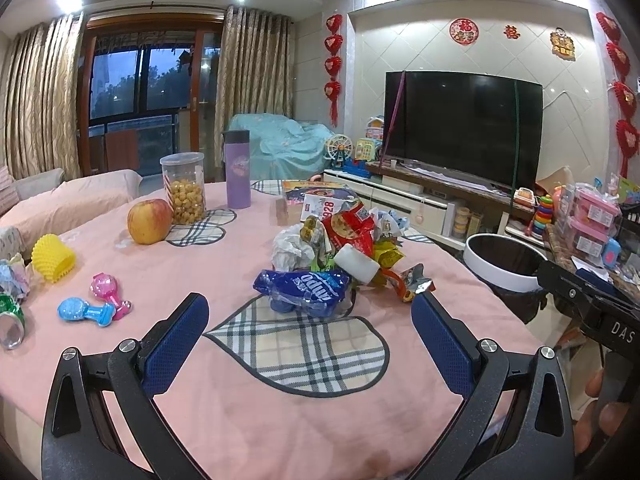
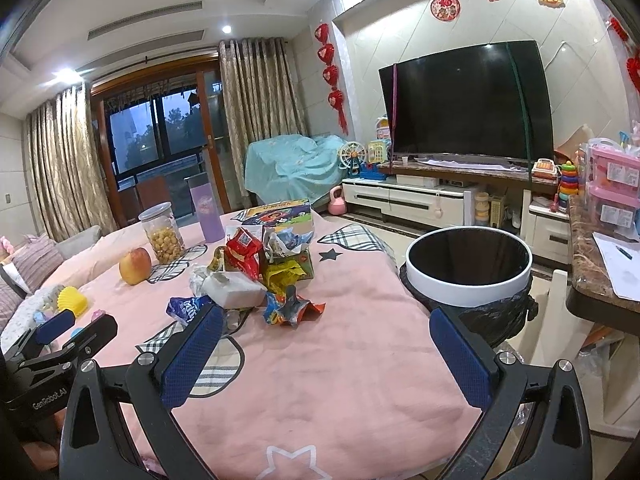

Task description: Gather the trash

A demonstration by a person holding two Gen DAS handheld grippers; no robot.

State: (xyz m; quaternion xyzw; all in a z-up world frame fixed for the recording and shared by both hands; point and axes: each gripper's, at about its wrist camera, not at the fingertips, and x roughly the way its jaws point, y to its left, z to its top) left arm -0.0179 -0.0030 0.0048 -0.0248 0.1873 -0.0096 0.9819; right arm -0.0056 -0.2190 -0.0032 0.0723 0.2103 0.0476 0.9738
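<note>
An apple sits beside a snack jar and purple flask on the pink tablecloth.

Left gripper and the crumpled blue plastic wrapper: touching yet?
Apart. The left wrist view shows the left gripper open, with bare pink cloth between its fingertips and the blue wrapper.

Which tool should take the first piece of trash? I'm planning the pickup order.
Probably the left tool: it is open and the blue wrapper lies just ahead between its fingers. The right tool, also open, sits nearer the bin, off the pile.
</note>
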